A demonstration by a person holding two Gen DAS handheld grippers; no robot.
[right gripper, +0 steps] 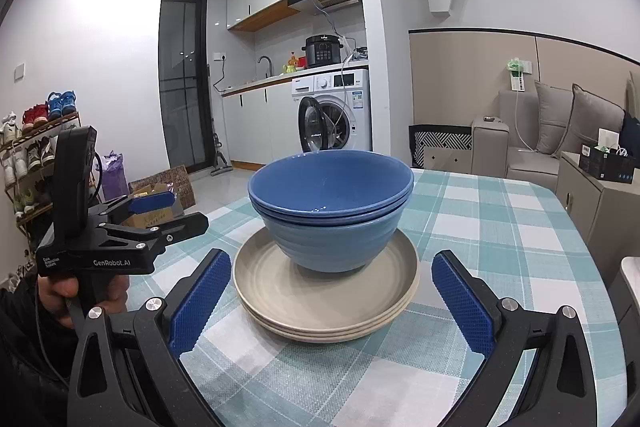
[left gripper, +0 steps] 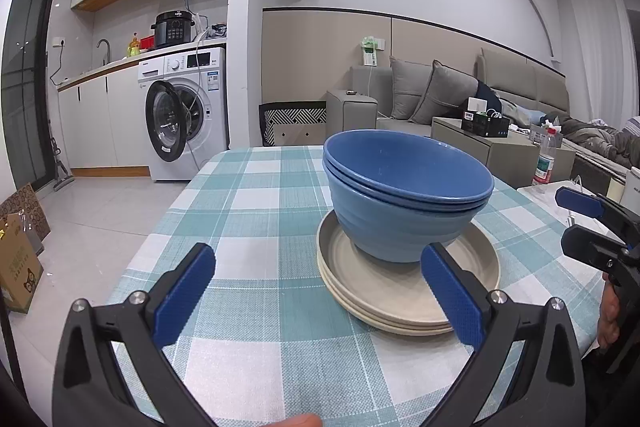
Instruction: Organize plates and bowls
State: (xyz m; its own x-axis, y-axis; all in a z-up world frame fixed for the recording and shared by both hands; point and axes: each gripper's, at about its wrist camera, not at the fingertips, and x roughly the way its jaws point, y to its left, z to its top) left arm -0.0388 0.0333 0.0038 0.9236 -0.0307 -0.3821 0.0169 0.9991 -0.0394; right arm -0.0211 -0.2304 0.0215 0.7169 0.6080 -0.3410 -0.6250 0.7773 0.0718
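1. The tabletop (right gripper: 500, 227), under a teal-and-white checked cloth, carries one pile, well in from its far edge and set toward the near edge where the person stands.
2. Beige plates (right gripper: 320, 291) form the base of that pile; three rims seem to show, though the fisheye makes the count unsure.
3. Blue bowls (right gripper: 332, 211), nested upright, sit on the middle of the top plate.
4. The left tool (left gripper: 318, 293) is spread wide and grips nothing; its right finger (left gripper: 452, 295) overlaps the plates' near rim in its own view, contact unclear.
5. The right tool (right gripper: 332, 301) is likewise wide apart and empty, its fingers flanking the plates without touching.
6. A hand (right gripper: 80, 291) grips the left tool's handle.
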